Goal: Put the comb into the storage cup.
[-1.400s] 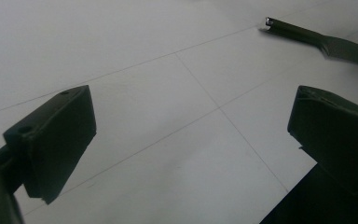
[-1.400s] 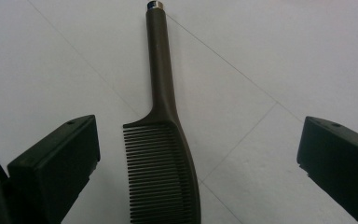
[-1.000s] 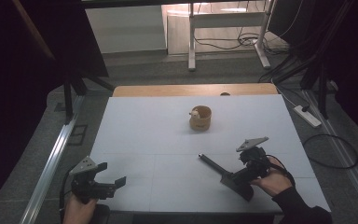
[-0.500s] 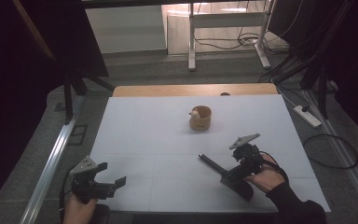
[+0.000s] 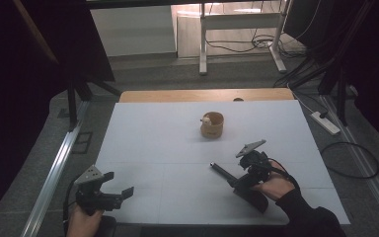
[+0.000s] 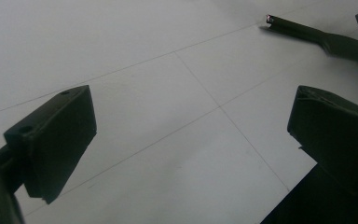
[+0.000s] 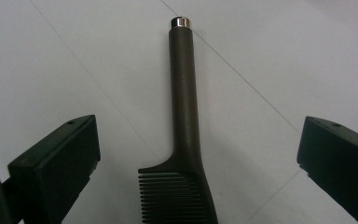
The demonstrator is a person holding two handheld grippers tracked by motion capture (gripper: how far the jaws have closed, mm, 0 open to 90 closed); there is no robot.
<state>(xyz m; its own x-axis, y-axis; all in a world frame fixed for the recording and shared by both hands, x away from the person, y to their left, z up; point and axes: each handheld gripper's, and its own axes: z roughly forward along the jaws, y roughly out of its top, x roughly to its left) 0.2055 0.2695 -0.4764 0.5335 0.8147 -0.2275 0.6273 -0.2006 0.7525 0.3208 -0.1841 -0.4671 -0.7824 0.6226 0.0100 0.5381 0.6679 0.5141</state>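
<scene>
Right gripper view: comb (image 7: 185, 140) flat on bench (image 7: 270, 56), right claw (image 7: 198, 154) wide open around it, nothing grabbed yet; left claw (image 6: 191, 135) open, idle.

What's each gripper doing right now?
Left gripper: open, holding nothing.
Right gripper: open, jaws either side of the comb, not gripping it.

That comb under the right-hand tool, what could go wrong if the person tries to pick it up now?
The comb lies flat on the white table, so the open jaws of the right gripper may scrape the surface or slide off its thin handle. Closing on the teeth end rather than the handle could bend teeth or tip the comb. The cup stands well off, so knocking it seems unlikely.
</scene>
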